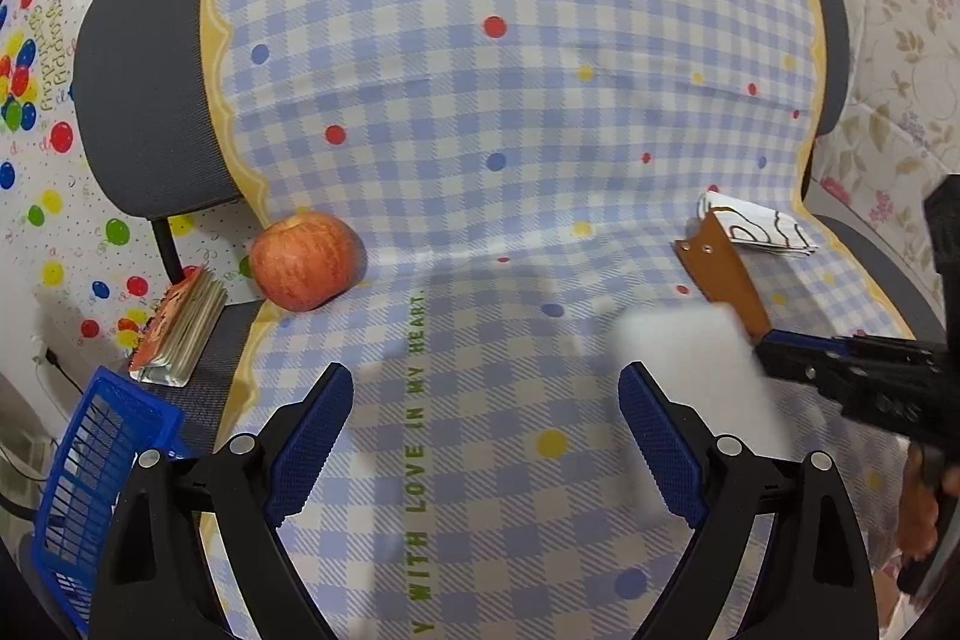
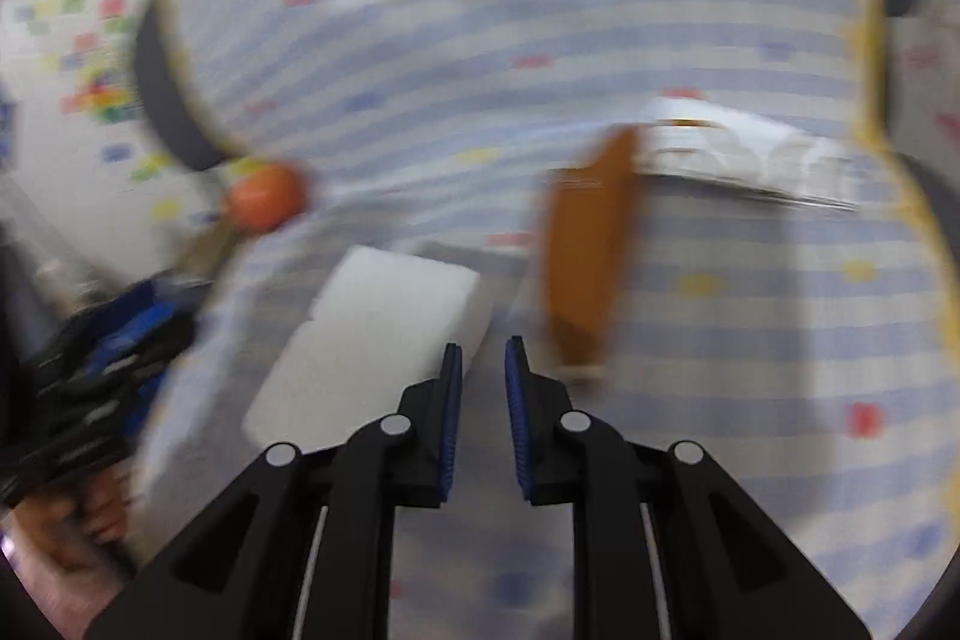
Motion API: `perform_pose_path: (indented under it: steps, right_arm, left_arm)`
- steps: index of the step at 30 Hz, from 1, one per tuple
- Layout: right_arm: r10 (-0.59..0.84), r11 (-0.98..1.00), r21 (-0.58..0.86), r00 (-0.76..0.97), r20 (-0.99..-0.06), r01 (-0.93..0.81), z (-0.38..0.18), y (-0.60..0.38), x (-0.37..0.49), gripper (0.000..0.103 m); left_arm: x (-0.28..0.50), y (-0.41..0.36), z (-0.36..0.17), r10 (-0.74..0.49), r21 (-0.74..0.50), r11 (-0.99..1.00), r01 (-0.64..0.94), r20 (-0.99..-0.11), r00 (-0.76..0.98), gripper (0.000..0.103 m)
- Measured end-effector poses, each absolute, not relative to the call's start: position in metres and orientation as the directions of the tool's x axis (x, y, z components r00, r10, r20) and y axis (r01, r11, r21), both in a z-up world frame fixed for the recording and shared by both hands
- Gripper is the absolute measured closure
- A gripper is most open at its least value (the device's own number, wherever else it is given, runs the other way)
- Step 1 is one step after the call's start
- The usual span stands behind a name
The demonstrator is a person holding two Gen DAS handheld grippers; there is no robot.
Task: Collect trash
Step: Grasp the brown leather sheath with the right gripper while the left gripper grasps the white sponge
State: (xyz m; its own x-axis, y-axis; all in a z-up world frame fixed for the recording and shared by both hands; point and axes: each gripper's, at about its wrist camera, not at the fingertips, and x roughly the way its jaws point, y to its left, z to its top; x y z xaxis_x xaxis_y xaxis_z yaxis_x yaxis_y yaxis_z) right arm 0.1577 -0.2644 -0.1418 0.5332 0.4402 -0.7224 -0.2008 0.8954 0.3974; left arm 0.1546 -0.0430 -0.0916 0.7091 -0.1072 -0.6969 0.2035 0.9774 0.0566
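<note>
White foam block (image 2: 384,334) on checked cloth (image 1: 510,100) just left of nearly shut, empty right gripper (image 2: 483,358): widen jaws, straddle squarely, then carry to blue basket (image 1: 102,466); left gripper (image 1: 486,400) open, empty.

Home, checked tablecloth (image 1: 510,100), floral wallpaper (image 1: 888,10)

Both grippers are the same build: chunky black plastic arms with triangular cutouts, and round silver screw heads at the pivots, four showing on each. The left gripper (image 1: 486,394) has blue finger pads (image 1: 312,436) with a fine knurled, mesh-like texture. The right gripper (image 2: 483,358) has the same blue ribbed pads (image 2: 451,418), plus a thin pale rod running down inside each arm, toward 6 o'clock.
</note>
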Motion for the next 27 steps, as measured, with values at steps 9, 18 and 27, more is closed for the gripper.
perform_pose_path:
  steps: [9, 18, 27]
  right_arm:
    - [0.147, 0.983, 0.181, 0.607, -0.781, -0.006, -0.153, -0.277, 0.196, 0.037]
    - [0.215, 0.962, 0.273, 0.536, -0.816, 0.03, -0.161, -0.293, 0.219, 0.076]
    - [0.091, 0.964, 0.211, 0.549, -0.831, 0.16, -0.148, -0.338, 0.109, 0.077]
  left_arm:
    - [0.157, -0.052, -0.1, -0.141, 0.026, 0.974, 0.226, -0.711, 0.689, 0.014]
    - [0.149, -0.059, -0.099, -0.151, 0.037, 0.967, 0.251, -0.712, 0.686, 0.014]
    - [0.132, -0.074, -0.104, -0.225, -0.012, 0.95, 0.311, -0.719, 0.658, 0.014]
